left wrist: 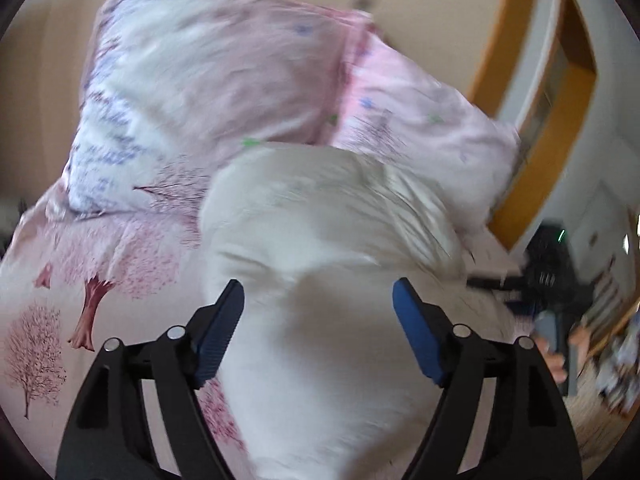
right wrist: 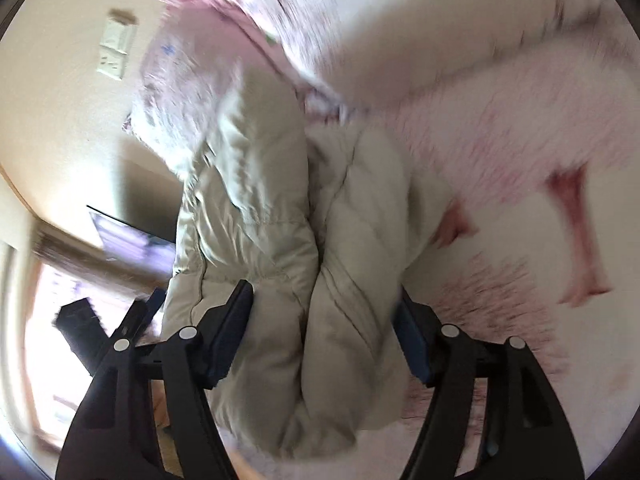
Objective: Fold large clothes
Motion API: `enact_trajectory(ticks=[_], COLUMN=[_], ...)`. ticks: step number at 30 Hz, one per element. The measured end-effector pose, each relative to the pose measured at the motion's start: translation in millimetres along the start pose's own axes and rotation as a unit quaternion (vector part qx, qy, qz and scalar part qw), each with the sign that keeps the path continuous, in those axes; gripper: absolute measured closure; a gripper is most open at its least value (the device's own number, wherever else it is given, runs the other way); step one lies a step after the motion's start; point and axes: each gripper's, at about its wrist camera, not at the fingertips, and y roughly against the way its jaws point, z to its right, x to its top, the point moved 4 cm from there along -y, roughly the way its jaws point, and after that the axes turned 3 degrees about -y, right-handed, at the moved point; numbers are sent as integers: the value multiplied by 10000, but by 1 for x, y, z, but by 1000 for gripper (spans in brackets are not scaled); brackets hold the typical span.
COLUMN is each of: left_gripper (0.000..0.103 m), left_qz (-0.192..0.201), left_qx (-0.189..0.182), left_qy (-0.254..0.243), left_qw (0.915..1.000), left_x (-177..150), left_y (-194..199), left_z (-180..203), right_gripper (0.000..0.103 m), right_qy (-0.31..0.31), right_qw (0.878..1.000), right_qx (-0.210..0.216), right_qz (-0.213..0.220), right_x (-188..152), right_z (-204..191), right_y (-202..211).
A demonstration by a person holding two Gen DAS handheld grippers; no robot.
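A cream padded jacket (left wrist: 336,240) lies bunched on a bed with a pink tree-print sheet (left wrist: 80,280). My left gripper (left wrist: 318,300) has its jaws wide apart, with the jacket's bulk between the blue pads. In the right wrist view the same jacket (right wrist: 280,220) lies folded in thick quilted rolls. My right gripper (right wrist: 324,300) also has its jaws wide apart around the jacket's near end. Both views are blurred, so I cannot tell whether the pads touch the cloth.
Two pink pillows (left wrist: 208,80) lean against the beige wall behind the jacket. A yellow-framed door (left wrist: 560,92) stands at the right. The other gripper and a hand (left wrist: 552,320) show at the right edge. Wall switches (right wrist: 116,48) are at the left.
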Motion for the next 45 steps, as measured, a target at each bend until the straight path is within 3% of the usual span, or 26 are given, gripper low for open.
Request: enact_trajectory(ticks=[3, 4, 5, 7, 10, 13, 18, 25, 27, 30, 32, 35, 39, 45], left_gripper=[26, 26, 25, 21, 18, 16, 15, 9, 9, 8, 8, 8, 7, 7], left_qz=[-192, -250, -288, -279, -308, -343, -453, -488, -491, -487, -489, -470, -421, -386], left_qx=[-81, -73, -10, 51, 39, 78, 18, 195, 298, 273, 211, 207, 209, 231], left_qy=[-234, -296, -398, -514, -540, -625, -805, -1152, -1246, -1170, -1102, -1079, -1029, -1045], left_qw=[9995, 9992, 9988, 9983, 9981, 9974, 9957, 9919, 9905, 9916, 9925, 9928, 9936, 9935], left_x=[-7, -9, -12, -16, -19, -25, -34, -47, -50, -49, -48, -48, -48, -49], left_y=[-7, -10, -14, -16, -20, -23, -28, -38, -40, -39, -39, -39, -39, -40], left_z=[20, 24, 28, 34, 38, 43, 50, 67, 69, 66, 64, 65, 67, 69], right_gripper=[34, 40, 45, 67, 77, 78, 80, 80, 80, 75, 73, 73, 73, 72], right_qy=[754, 1132, 1400, 1998, 2501, 2493, 1992, 1715, 1649, 1643, 1615, 1852, 2142, 2110], right_qw=[9925, 9869, 9830, 9739, 9645, 9658, 9781, 9833, 9838, 9856, 9854, 9787, 9713, 9660], right_qx=[-269, -178, -142, -159, -280, -474, -600, -505, -559, -305, -275, -600, -942, -1442], right_qz=[927, 1137, 1182, 1068, 805, 531, -82, -350, -429, 247, 462, 649, 415, -388], right_x=[-6, -13, -20, -37, -55, -65, -75, -82, -72, -33, -12, 17, 39, 39], right_z=[-25, -40, -52, -75, -106, -94, -60, -42, -48, -69, -76, -91, -104, -79], right_y=[38, 48, 52, 47, 16, -2, -39, -43, -35, -6, 3, -4, -37, -77])
